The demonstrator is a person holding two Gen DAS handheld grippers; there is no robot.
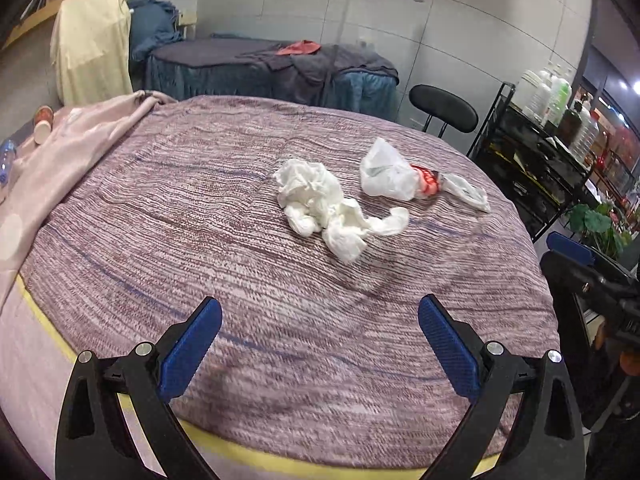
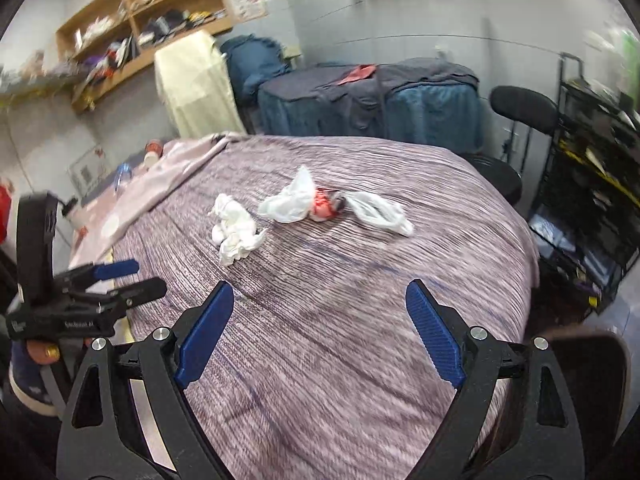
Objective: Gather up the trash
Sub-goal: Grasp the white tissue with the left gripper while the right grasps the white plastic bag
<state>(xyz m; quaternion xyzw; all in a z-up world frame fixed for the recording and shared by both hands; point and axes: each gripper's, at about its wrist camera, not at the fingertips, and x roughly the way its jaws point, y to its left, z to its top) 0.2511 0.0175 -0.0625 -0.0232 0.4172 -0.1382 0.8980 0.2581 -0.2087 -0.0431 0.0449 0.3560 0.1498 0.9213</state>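
Observation:
A crumpled white tissue wad (image 1: 328, 208) (image 2: 236, 230) lies in the middle of the bed's striped purple cover (image 1: 240, 240) (image 2: 340, 300). Just right of it sits a white plastic bag (image 1: 390, 174) (image 2: 290, 202) with a red wrapper (image 1: 428, 180) (image 2: 325, 207) showing through. My left gripper (image 1: 320, 314) hangs open above the near edge of the bed, nothing between its blue pads. My right gripper (image 2: 320, 298) is open too, equally short of the trash. In the right wrist view the left gripper (image 2: 120, 276) shows at the left edge.
A pink blanket (image 1: 60, 160) is bunched on the bed's left side, with cups (image 1: 42, 124) and a bottle (image 1: 6, 156) beyond it. A black shelving cart (image 1: 536, 160) and black stool (image 1: 444, 110) stand at the right. A covered blue table (image 1: 272, 68) is behind the bed.

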